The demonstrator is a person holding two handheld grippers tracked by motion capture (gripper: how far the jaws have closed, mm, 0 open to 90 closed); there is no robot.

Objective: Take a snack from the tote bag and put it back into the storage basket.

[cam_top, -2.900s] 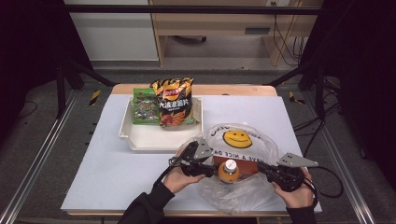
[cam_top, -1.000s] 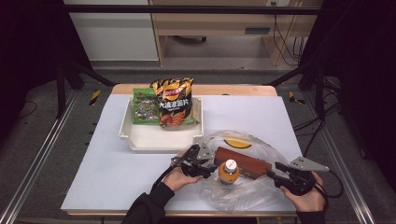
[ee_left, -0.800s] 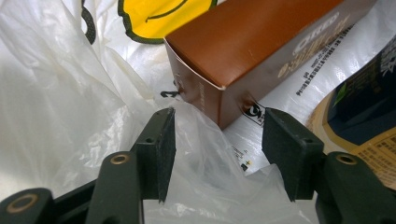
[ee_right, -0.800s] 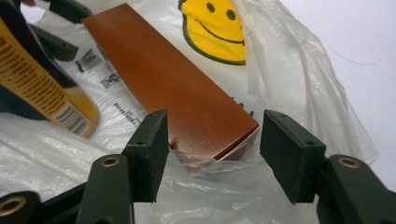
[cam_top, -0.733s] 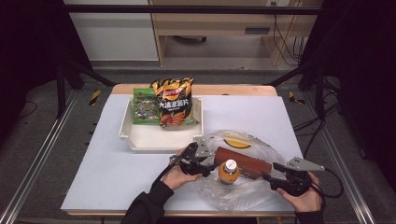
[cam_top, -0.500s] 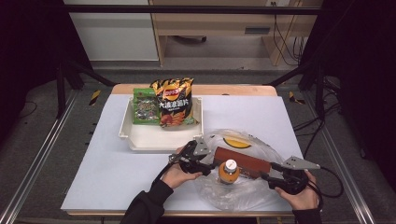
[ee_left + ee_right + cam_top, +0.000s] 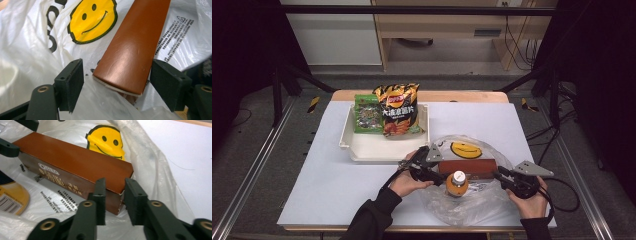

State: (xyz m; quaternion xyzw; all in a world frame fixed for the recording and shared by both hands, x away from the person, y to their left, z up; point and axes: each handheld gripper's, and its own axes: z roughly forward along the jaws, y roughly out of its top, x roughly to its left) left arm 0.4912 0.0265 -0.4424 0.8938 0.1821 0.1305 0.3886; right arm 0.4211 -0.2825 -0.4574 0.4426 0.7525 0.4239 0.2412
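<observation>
On the tabletop [image 7: 337,190], near the person's side, a long brown box [image 7: 468,167] lies on a see-through plastic bag [image 7: 472,205] with a yellow smiley face [image 7: 465,149] printed on it. A small bottle [image 7: 456,183] with an orange label stands on the bag, just in front of the box. The work looks like packing snacks into the bag, and it seems about halfway. The box and the bottle are at the bag, but I cannot tell if they are truly inside it or only lying on top. Two snack packs are left in the white tray [image 7: 367,149] farther back: a chip bag [image 7: 398,107] and a green packet [image 7: 368,113]. The left hand-held gripper [image 7: 424,167] is at the left end of the box. Its jaws have just been opening and now stand wide, one on each side of the box end, with a gap on both sides in the left gripper view [image 7: 117,85]. So it has let go of the box. The right hand-held gripper [image 7: 507,176] is at the right end. Its jaws have just been closing and are narrow now, with the box corner [image 7: 120,195] just past them, and it does not seem to be pinched. Some plastic may be between them, but that is hard to see. The bag's opening is crumpled and shiny, so its edge is hard to find. The bottle's lower part is cut off in the right gripper view [image 7: 12,195].
</observation>
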